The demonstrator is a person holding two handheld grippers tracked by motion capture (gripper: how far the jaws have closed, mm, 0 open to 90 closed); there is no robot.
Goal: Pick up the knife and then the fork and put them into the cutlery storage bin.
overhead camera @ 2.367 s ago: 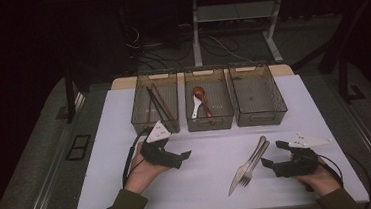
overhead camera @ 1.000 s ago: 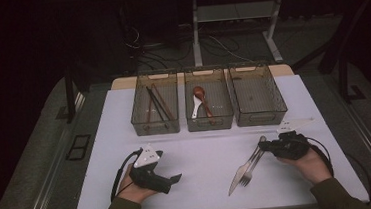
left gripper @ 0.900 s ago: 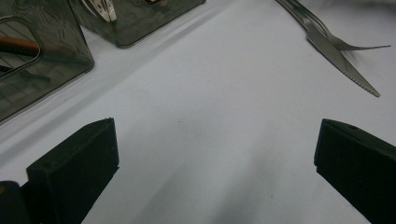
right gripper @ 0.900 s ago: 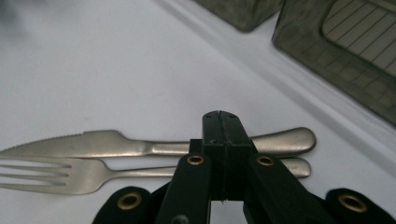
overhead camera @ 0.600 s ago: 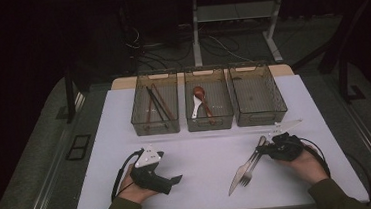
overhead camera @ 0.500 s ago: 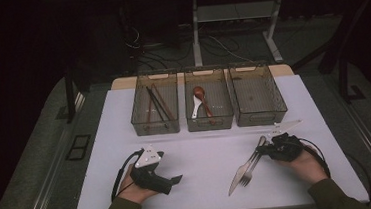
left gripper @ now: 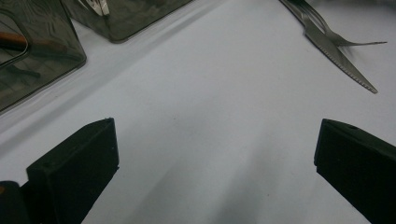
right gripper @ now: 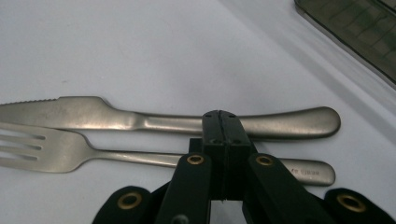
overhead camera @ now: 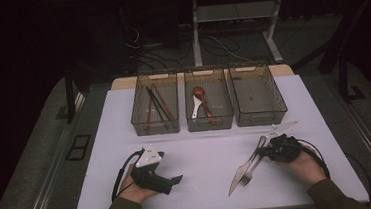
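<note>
- Your work surface is the flat white matte table (overhead camera: 207, 148); at its far edge stand three smoky translucent plastic bins with ribbed walls, side by side.
- The left bin (overhead camera: 154, 107) holds thin dark and reddish sticks; the middle bin (overhead camera: 208, 102) holds a white spoon and a reddish-brown spoon (overhead camera: 201, 95); the right bin (overhead camera: 257, 96) shows its gridded floor.
- Your left gripper (overhead camera: 172, 181), a black angular tool with a grey three-cornered plate on top, rests on the table near your side. In the left gripper view its blocky matte jaws stand wide apart with bare table between them.
- Your right gripper (overhead camera: 260, 151) has swung in since 2.4 s ago: then it lay just right of the cutlery, and now its tips sit over the handles. From half a second ago it has barely shifted. The left gripper has drawn back toward you over the same span.
- In the right gripper view the right jaws are pressed together, nothing between them, their tips at the knife's handle and lying over the fork's.
- The brushed steel knife (right gripper: 140, 120) has a serrated blade and a smooth rounded handle; it lies flat at the table's right front.
- The brushed steel fork (right gripper: 70, 151) lies just beside it, parallel, tines pointing the same way, with small lettering stamped near the handle's end.
</note>
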